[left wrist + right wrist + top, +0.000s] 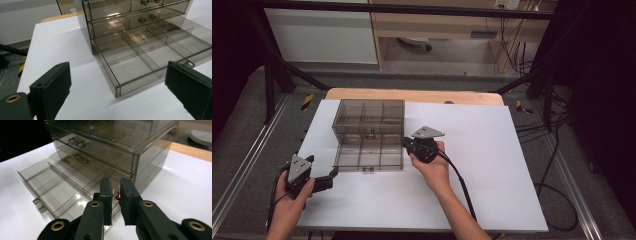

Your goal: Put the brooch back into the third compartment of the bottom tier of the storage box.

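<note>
Small brass piece point(116, 195), between right gripper point(115, 192) pads

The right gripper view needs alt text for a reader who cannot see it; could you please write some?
The right gripper pinches a small metallic object between its jaws, over the right edge of the pulled-out bottom drawer of a smoky clear drawer box on a white tabletop.

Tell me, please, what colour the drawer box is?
The drawer box is a see-through smoky grey-brown; the left gripper view shows it best.

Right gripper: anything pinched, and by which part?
The right gripper pinches a small coppery item between its pad tips, above the open drawer; which part cannot be told. The left gripper holds nothing.
</note>
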